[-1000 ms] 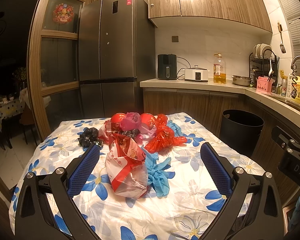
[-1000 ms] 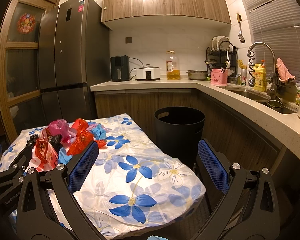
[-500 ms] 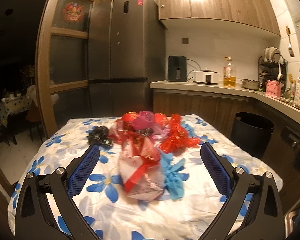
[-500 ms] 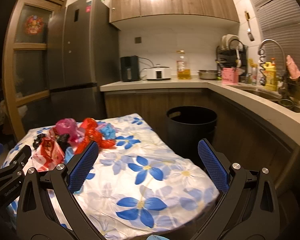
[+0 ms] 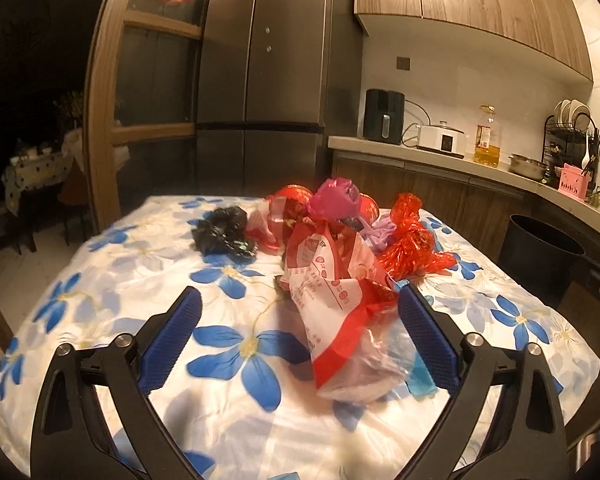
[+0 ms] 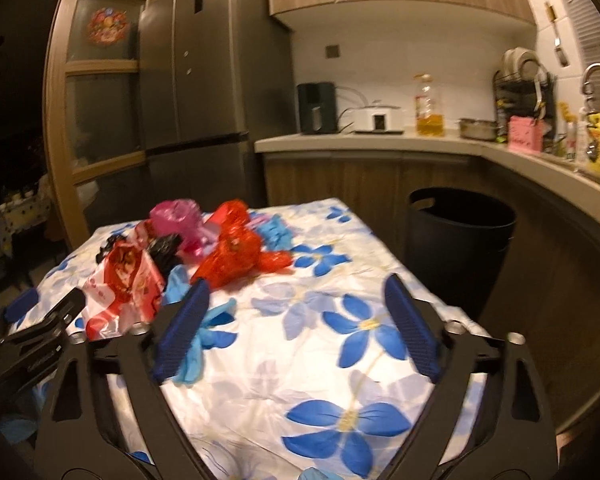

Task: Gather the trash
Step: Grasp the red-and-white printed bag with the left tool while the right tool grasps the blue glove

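A heap of trash lies on the flower-print tablecloth (image 5: 112,280): a red-and-white plastic bag (image 5: 336,300), a black crumpled bag (image 5: 222,232), a pink bag (image 5: 334,196) and a red cellophane bag (image 5: 410,244). My left gripper (image 5: 298,300) is open, and the red-and-white bag lies between its fingers, close to the right pad without being pressed. My right gripper (image 6: 296,284) hangs over the cloth (image 6: 320,360) with its jaws closing and only cloth between them. A blue glove (image 6: 204,332) lies by its left finger, and the red cellophane bag (image 6: 236,252) sits just beyond.
A black bin (image 6: 456,240) stands on the floor to the right of the table, below the counter (image 6: 380,144). A tall fridge (image 5: 260,80) rises behind the table. The table's right edge drops off close to the bin (image 5: 540,256).
Both grippers have come lower and closer to the heap, which now looks larger. The right wrist view has swung left toward the trash, and its jaws stand narrower than before.
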Tool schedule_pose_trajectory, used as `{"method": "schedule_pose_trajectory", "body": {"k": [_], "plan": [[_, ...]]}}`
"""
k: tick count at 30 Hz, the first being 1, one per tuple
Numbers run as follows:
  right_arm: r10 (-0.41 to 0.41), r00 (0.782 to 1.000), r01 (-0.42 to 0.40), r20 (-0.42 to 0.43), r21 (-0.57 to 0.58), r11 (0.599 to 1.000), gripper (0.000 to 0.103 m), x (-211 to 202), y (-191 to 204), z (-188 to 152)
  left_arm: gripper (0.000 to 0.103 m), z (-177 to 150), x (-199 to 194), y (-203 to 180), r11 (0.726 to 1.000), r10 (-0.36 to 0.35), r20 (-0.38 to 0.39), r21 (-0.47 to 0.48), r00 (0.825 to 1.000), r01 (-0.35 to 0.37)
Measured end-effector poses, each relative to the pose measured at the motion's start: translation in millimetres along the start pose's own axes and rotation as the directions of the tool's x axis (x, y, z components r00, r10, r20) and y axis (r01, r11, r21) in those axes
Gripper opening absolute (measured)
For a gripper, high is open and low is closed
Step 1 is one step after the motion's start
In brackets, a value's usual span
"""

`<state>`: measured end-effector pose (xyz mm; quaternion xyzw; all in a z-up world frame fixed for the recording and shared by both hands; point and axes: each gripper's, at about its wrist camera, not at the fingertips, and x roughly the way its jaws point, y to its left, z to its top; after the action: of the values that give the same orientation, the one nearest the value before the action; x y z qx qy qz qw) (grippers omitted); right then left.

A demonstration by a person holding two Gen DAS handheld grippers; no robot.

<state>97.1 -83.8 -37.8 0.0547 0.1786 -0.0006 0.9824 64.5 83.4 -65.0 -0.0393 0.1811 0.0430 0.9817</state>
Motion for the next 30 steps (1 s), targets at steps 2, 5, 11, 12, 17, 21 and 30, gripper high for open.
{"method": "schedule_pose_trajectory", "body": {"k": [2,5,11,12,17,21,30], "plan": [[0.024,1.000,-0.024,-0.011,-0.007,1.000,0.076,9.3,6.4,-2.6,0.094,1.3,13.0,2.7,1.000,-0.023,-0.012,-0.011,1.000,0.023],[0.053,0.998,-0.053,-0.016,-0.020,0.998,0.075,18.3,14.3,-6.8,0.090,-0.3,31.3,4.5,0.998,-0.044,-0.058,-0.039,0.997,0.042],[0.117,0.992,-0.118,-0.042,-0.043,0.992,0.069,38.5,27.0,-17.2,0.049,-11.8,53.4,5.2,0.993,-0.109,-0.146,-0.066,0.983,0.100],[0.137,0.989,-0.139,-0.051,-0.047,0.989,0.066,43.0,29.9,-20.2,0.036,-12.7,53.8,4.8,0.992,-0.114,-0.151,-0.067,0.982,0.104],[0.209,0.972,-0.217,-0.108,-0.062,0.974,0.055,62.9,45.7,-30.4,0.003,-13.2,47.1,11.1,0.989,-0.126,-0.132,-0.092,0.983,0.115],[0.247,0.960,-0.259,-0.131,-0.088,0.962,0.054,75.1,61.1,-39.6,0.002,-1.9,27.7,18.1,0.987,-0.124,-0.067,-0.113,0.990,0.116],[0.280,0.928,-0.310,-0.244,-0.095,0.946,0.035,110.3,80.4,-58.2,0.001,13.3,8.0,37.0,0.971,-0.153,0.015,-0.182,0.988,0.153]]}}
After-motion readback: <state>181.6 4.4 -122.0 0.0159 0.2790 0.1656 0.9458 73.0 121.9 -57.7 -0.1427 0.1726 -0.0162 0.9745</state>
